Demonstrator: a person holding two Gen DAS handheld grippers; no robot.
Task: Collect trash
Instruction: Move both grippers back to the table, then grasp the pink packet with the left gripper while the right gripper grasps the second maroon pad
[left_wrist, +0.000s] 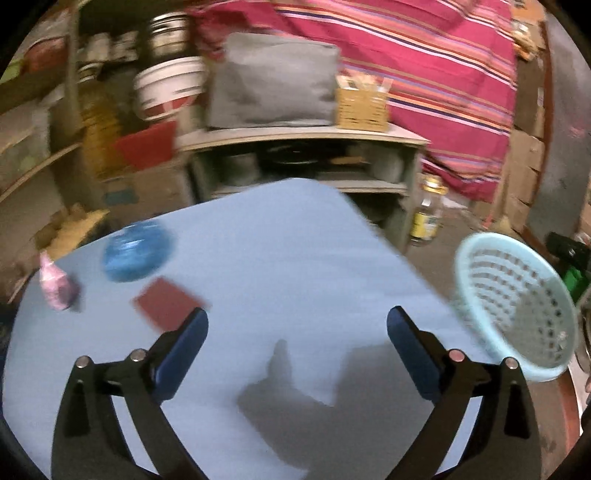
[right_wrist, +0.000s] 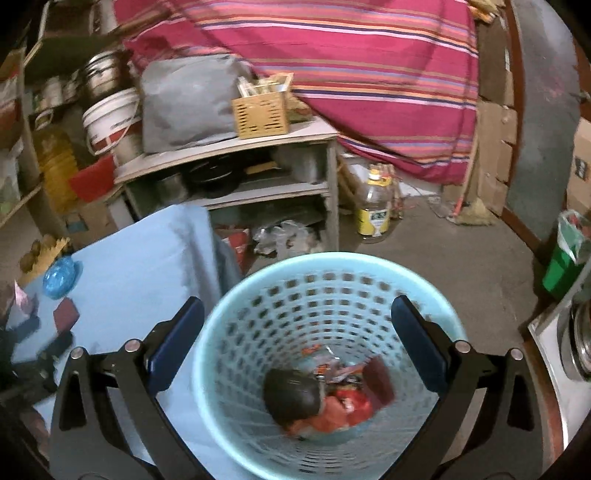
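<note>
Pretty cluttered storeroom here. Light blue cloth-covered table (left_wrist: 280, 258) in front, grey wooden shelf unit (left_wrist: 306, 136) behind it with a grey fabric bag (left_wrist: 273, 81) and a small slatted wooden box (left_wrist: 362, 105) on top. Big pink-and-magenta striped cloth (left_wrist: 424, 55) draped behind all that. White plastic bucket (left_wrist: 168, 86) off to the left, clear yellow-labelled plastic bottle (right_wrist: 375, 206) standing on the concrete floor (right_wrist: 461, 266), green bin (right_wrist: 561, 266) at the far right.

Left on the table: crumpled blue plastic wrapper (left_wrist: 136, 251), dark red flat rectangular packet (left_wrist: 168, 304) and a crumpled pink wrapper (left_wrist: 55, 282), all a bit blurred. Left gripper (left_wrist: 297, 326) spread wide over bare cloth, nothing between the blue pads; red packet just beyond the left fingertip, blue and pink bits further off to that side.

Pale blue perforated plastic basket (right_wrist: 325, 354) just off the table's right edge, seen tilted at the right rim of the left view. Right gripper (right_wrist: 297, 317) also wide apart and gripping nothing, looking straight down into the basket's mouth. Inside at the bottom: a dark round lump (right_wrist: 291, 397), red and orange wrappers (right_wrist: 343, 406), another dark red packet (right_wrist: 380, 380).
</note>
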